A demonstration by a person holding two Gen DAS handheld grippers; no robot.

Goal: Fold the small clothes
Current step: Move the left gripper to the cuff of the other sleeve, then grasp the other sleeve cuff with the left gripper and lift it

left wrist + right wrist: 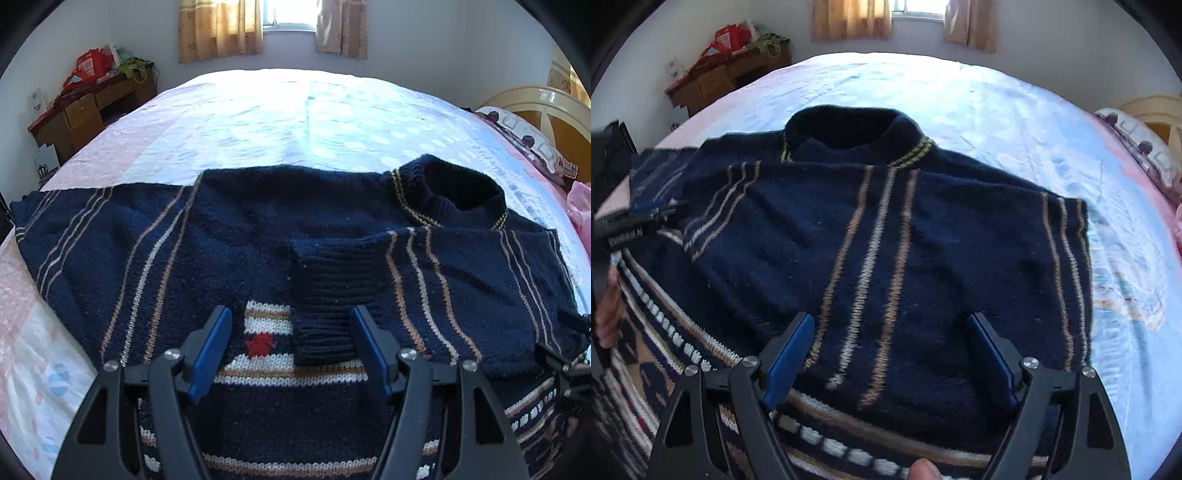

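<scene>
We look down on a navy knitted sweater (258,236) spread flat on a bed (295,122), its ribbed collar (458,195) toward the far side and thin tan and white stripes running across the dark wool. In the left wrist view a sleeve is folded in over the body, and its ribbed cuff (328,295) lies on the chest just above a patterned band with a small red motif (261,344). We see the left gripper (291,350) poised over that cuff with its blue pads (210,354) standing apart on either side of it, clear of the knit and clamping nothing. In the right wrist view, which is slightly blurred, the right gripper (892,358) hangs over the striped sleeve folded across the sweater (886,240), its jaws spread wide with only the fabric below them and nothing gripped. A fingertip (925,469) shows at the bottom edge of that view, and a hand (607,314) with the other black tool sits at the far left. Beyond the bed we make out a wooden desk (81,114) piled with red bags, tan curtains (221,29) around a bright window, and a patterned pillow (524,140) by the headboard.
</scene>
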